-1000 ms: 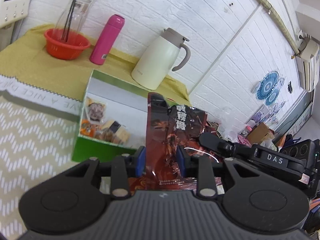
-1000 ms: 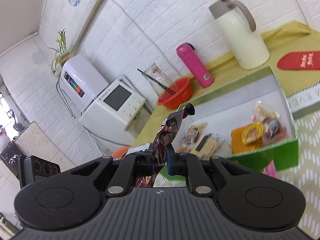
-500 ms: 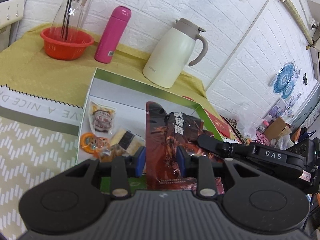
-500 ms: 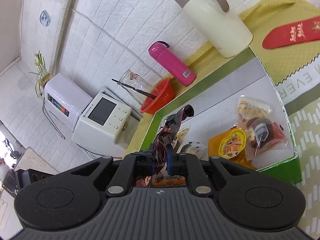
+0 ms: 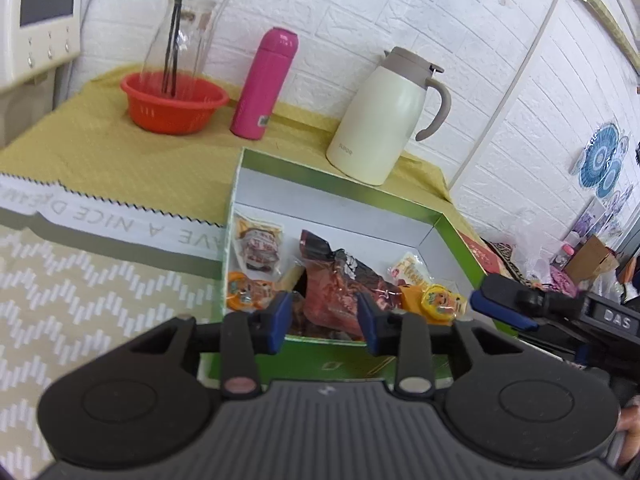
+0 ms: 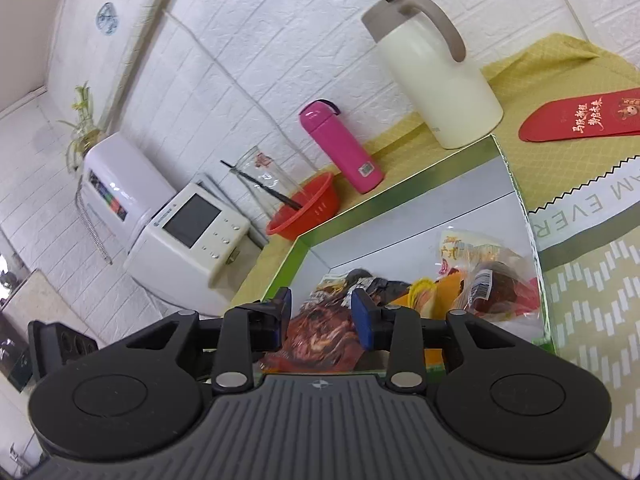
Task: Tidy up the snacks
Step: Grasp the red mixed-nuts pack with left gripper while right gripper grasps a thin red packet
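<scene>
Bright, even indoor light with soft shadows; both fisheye views bend strongly at dark-vignetted edges and look slightly blurred.

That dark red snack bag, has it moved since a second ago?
Yes. The dark red snack bag went down into the green box, lying among other packets, with both tools open.

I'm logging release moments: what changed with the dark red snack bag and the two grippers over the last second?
Both grippers let go: the left gripper and right gripper were clamped on the dark red snack bag, held upright; now their jaws stand apart and it lies in the green box. The jug, pink bottle and red basket stayed put.
</scene>
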A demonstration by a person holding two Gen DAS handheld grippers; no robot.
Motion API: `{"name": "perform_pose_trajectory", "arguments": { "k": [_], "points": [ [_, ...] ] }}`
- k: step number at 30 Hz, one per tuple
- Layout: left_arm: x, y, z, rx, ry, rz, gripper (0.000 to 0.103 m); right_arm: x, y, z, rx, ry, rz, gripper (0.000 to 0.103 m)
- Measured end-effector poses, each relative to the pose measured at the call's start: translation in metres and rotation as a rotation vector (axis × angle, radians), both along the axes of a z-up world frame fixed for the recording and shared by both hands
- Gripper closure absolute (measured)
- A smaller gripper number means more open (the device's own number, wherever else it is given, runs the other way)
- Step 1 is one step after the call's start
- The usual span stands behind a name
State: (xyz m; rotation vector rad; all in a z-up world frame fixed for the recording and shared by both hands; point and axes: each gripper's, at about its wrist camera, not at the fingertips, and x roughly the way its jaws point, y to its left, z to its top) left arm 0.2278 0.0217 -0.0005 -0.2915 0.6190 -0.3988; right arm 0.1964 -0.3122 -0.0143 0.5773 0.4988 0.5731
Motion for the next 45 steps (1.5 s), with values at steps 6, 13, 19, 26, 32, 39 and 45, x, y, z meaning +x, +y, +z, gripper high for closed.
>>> {"name": "perform_pose_trajectory", "arguments": {
  "k": [6,13,19,26,32,39,45],
  "points": [
    [-0.044,0.003,0.007,0.093,-0.061,-0.033,0.002,-0.049,0.002,0.003,0.017,0.020,0.088,0.021],
    [-0.048,0.018,-0.019,0.064,0.099,-0.064,0.002,-0.098,0.008,0.001,0.057,0.110,0.041,0.000],
    [-0.040,0.028,-0.043,-0.019,0.202,-0.070,0.002,-0.096,0.008,-0.019,0.164,0.250,-0.018,0.000],
    [-0.040,0.027,-0.045,0.011,0.200,-0.058,0.002,-0.073,0.015,-0.042,0.205,0.367,-0.056,0.000],
    [-0.038,0.031,-0.048,-0.046,0.197,-0.093,0.002,-0.059,0.024,-0.045,0.198,0.396,-0.064,0.018],
    [-0.040,0.033,-0.050,-0.119,0.204,-0.143,0.002,-0.061,0.030,-0.054,0.144,0.377,-0.064,0.079],
    [-0.036,0.046,-0.053,-0.217,0.236,-0.146,0.002,-0.073,0.028,-0.039,0.246,0.284,0.020,0.086]
  ]
}}
